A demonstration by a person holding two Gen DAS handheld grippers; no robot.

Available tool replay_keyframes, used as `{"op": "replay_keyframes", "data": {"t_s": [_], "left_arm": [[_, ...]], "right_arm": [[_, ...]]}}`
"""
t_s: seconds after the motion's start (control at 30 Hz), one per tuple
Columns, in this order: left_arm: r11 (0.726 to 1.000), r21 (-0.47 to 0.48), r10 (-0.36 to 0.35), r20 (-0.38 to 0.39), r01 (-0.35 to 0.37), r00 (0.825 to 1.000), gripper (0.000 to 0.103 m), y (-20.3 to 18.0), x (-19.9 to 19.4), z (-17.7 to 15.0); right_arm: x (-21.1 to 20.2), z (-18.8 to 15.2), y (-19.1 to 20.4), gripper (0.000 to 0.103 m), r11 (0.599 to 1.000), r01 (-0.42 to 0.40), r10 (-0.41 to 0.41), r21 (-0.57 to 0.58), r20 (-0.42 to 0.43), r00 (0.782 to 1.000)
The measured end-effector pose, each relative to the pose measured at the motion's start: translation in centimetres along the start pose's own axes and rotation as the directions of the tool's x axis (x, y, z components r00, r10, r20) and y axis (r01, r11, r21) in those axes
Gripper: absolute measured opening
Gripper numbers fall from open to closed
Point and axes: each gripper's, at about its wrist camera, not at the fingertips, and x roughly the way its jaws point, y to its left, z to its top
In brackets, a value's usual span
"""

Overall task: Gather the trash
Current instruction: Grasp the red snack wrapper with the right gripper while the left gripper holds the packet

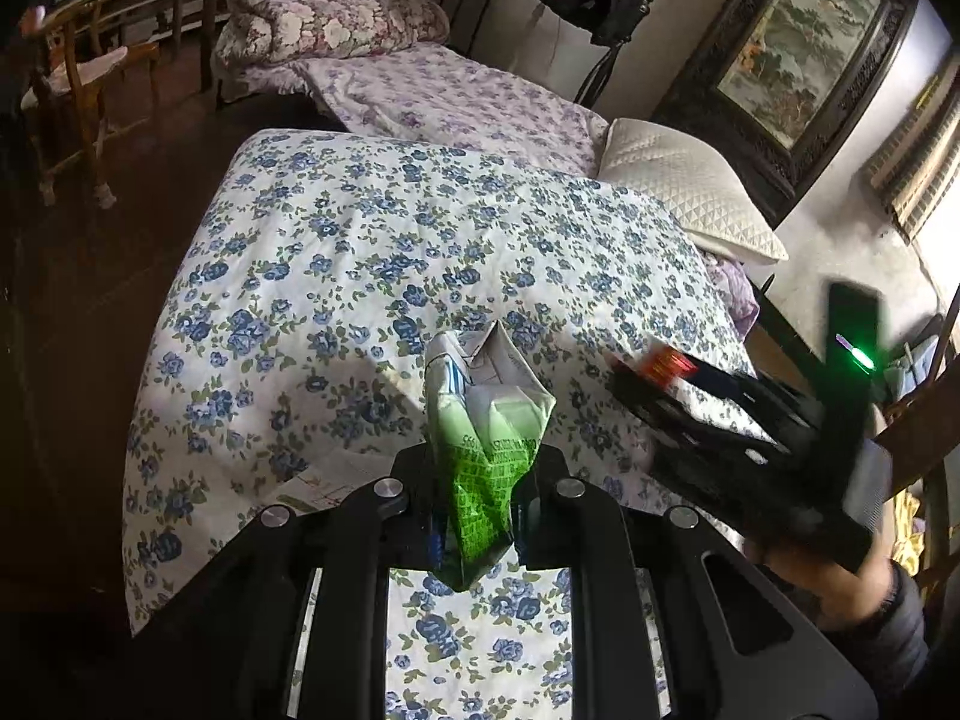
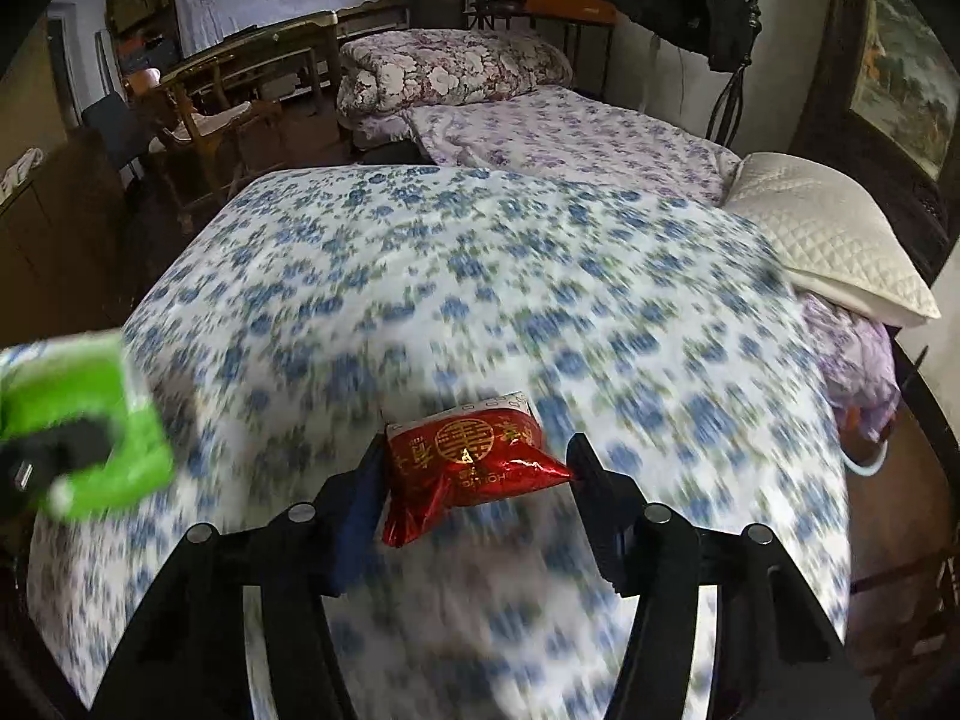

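Observation:
My left gripper (image 1: 477, 495) is shut on a crushed green and white carton (image 1: 483, 420), held above the blue-flowered bedspread (image 1: 360, 252). The carton also shows at the left edge of the right wrist view (image 2: 84, 420). My right gripper (image 2: 477, 468) is shut on a red foil packet with gold characters (image 2: 474, 468), held above the same bedspread (image 2: 480, 276). The right gripper also shows at the right of the left wrist view (image 1: 720, 420), with the red packet (image 1: 663, 363) at its tip. A flat paper scrap (image 1: 327, 489) lies on the bedspread left of my left fingers.
A white quilted pillow (image 1: 690, 186) lies at the head of the bed. A second bed with purple sheets (image 1: 456, 102) and a folded floral quilt (image 1: 336, 18) stands beyond. Wooden chairs (image 1: 78, 78) and dark floor lie to the left. A framed painting (image 1: 798, 42) hangs on the right wall.

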Motion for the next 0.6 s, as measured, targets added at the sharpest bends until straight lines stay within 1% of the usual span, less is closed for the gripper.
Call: {"op": "replay_keyframes", "data": {"t_s": [0.07,0.2,0.27,0.33,0.4,0.43,0.47,0.53,0.6], "left_arm": [[0.999,0.025,0.019,0.005,-0.019,1.000,0.018,-0.5,0.0,-0.3],[0.999,0.042,-0.002,0.005,0.002,1.000,0.017,-1.2,-0.1,-0.6],[0.999,0.048,-0.007,0.015,0.006,1.000,0.017,-1.5,-0.5,-0.7],[0.999,0.036,-0.017,0.019,0.017,1.000,0.017,-1.6,-0.9,-0.9],[0.998,0.048,-0.029,0.019,0.028,0.999,0.017,-2.2,-1.2,-1.4],[0.998,0.063,-0.021,0.018,0.020,1.000,0.017,-2.6,-1.1,-1.6],[0.996,0.085,0.002,0.016,-0.004,1.000,0.017,-3.0,-0.8,-1.9],[0.994,0.108,0.020,0.003,-0.020,1.000,0.018,-3.5,-0.3,-2.2],[0.993,0.116,0.030,-0.014,-0.028,0.999,0.017,-3.7,0.3,-2.4]], "right_arm": [[-1.9,-1.9,-1.3,0.059,1.000,0.002,-0.002,0.025,-0.005,1.000],[-4.9,-5.9,-3.6,0.059,0.994,0.033,-0.033,0.109,-0.003,0.999],[-5.4,-7.1,-3.9,0.059,0.989,0.047,-0.045,0.139,-0.015,0.999],[-5.8,-7.5,-3.6,0.059,0.986,0.042,-0.039,0.162,-0.018,0.999],[-6.1,-7.7,-3.0,0.059,0.983,0.006,-0.005,0.185,-0.005,1.000],[-6.1,-7.9,-2.8,0.059,0.982,-0.011,0.012,0.188,0.000,1.000],[-6.2,-8.1,-2.4,0.059,0.984,-0.020,0.019,0.179,0.006,1.000],[-5.8,-8.5,-1.3,0.059,0.992,-0.023,0.022,0.125,0.002,1.000],[-5.6,-8.6,-0.9,0.060,0.995,-0.025,0.025,0.096,-0.002,1.000]]}}
